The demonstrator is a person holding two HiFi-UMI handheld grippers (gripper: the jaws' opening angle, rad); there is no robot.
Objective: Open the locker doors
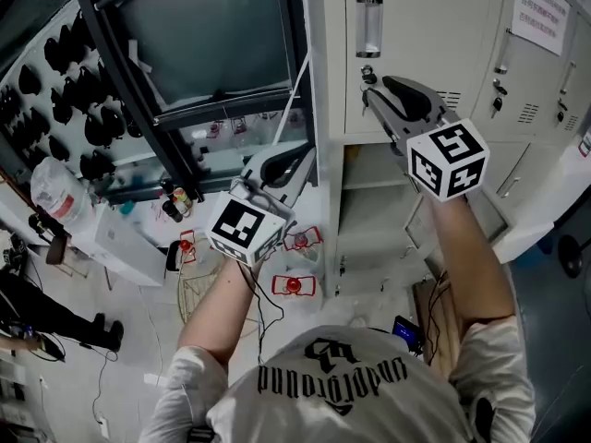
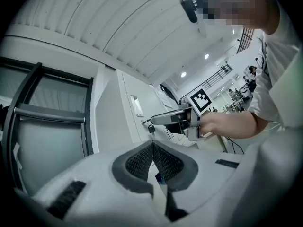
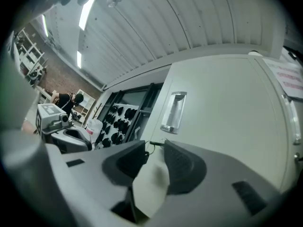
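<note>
The pale grey upper locker door (image 1: pixel 406 17) is closed and carries a clear label holder (image 1: pixel 368 26) with a small key (image 1: pixel 368 73) in the lock below it. My right gripper (image 1: pixel 368 90) reaches up to that lock. In the right gripper view the key (image 3: pixel 155 144) lies in the gap between the fingertips of the right gripper (image 3: pixel 154 148), which stand a little apart. My left gripper (image 1: pixel 305 155) hangs lower, left of the lockers, away from any door. In its own view the left gripper (image 2: pixel 152 145) has its pads meeting at the tips with nothing between them.
Below the upper door a locker compartment (image 1: pixel 379 210) stands open. More locker doors with a paper notice (image 1: pixel 540 12) run to the right. A black metal frame with a panel (image 1: pixel 203 35) stands left of the lockers. Red objects (image 1: pixel 294 285) and cables lie on the floor.
</note>
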